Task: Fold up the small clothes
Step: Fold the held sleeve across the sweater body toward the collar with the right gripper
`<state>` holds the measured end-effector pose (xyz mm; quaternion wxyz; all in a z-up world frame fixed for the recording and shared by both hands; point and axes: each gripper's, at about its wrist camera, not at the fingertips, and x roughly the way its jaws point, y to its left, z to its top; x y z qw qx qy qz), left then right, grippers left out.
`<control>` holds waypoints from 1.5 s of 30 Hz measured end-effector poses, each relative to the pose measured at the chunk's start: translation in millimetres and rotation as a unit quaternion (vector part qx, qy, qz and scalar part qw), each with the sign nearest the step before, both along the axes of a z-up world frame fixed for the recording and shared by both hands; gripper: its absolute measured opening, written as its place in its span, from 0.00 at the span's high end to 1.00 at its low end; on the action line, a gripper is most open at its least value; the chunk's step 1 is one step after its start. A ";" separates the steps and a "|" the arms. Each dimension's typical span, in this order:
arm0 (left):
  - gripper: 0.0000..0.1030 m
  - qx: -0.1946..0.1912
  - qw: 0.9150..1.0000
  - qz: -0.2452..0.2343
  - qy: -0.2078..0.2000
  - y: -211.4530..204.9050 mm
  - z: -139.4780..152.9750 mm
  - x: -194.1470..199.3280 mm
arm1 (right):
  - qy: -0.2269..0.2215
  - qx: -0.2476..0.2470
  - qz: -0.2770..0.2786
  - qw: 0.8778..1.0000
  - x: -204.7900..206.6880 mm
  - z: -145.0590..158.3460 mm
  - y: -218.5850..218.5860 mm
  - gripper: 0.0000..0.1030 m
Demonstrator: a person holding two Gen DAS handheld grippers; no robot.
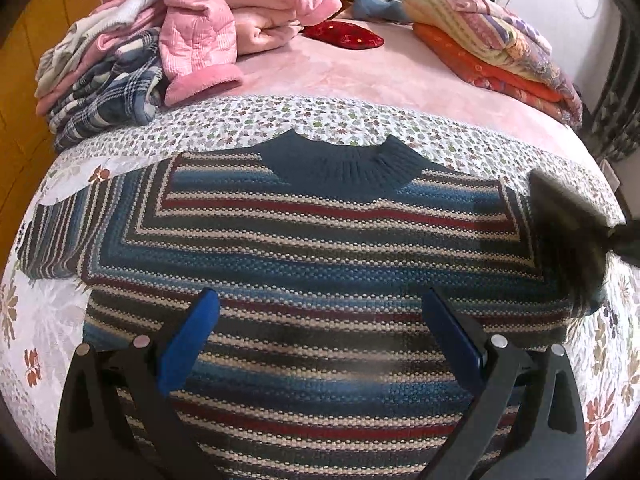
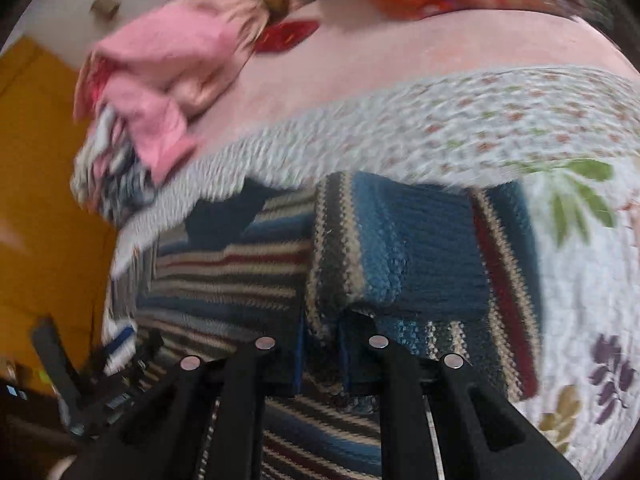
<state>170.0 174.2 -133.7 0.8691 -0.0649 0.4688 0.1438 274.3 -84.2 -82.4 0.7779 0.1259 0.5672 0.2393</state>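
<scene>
Striped sweater lies under the left tongs — apart; right tongs clamp its sleeve.

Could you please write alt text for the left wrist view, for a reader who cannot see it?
The left tool hovers open over a striped sweater spread flat on a floral bedspread. Folded clothes and blankets are piled behind.

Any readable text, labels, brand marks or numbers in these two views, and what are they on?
None can be read.
Striped sweater: knit pattern only, no tag showing.
Folded clothes pile and folded blankets: prints, no lettering.
Floral bedsheet: flowers only.
The right wrist view is motion-blurred, so small print there would be lost.
</scene>
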 end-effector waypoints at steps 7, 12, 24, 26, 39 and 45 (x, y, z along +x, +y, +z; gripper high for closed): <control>0.03 -0.021 1.000 -0.013 0.014 -7.1 -6.2 5.8 | 0.031 -0.068 0.071 0.995 -20.9 -43.8 45.8 0.70; 0.03 -0.046 0.998 -0.032 0.022 -24.9 -7.9 14.0 | 0.050 -0.035 0.139 0.988 -30.1 -28.7 34.3 0.58; 0.03 -0.128 0.985 -0.092 0.074 -104.6 -40.9 63.4 | 0.030 0.015 -0.054 0.998 8.1 4.1 -118.7 0.46; 0.03 -0.146 0.980 -0.095 0.093 -114.4 -54.1 74.6 | 0.034 -0.001 -0.068 0.997 10.8 -2.9 -130.8 0.46; 0.89 -0.210 0.968 -0.128 0.042 -107.0 -35.2 66.6 | 0.021 -0.019 -0.056 0.998 11.0 -7.1 -96.1 0.47; 0.89 -0.171 0.977 -0.126 0.004 -59.9 -5.8 53.0 | 0.031 -0.022 -0.017 0.999 6.7 -13.1 -64.7 0.47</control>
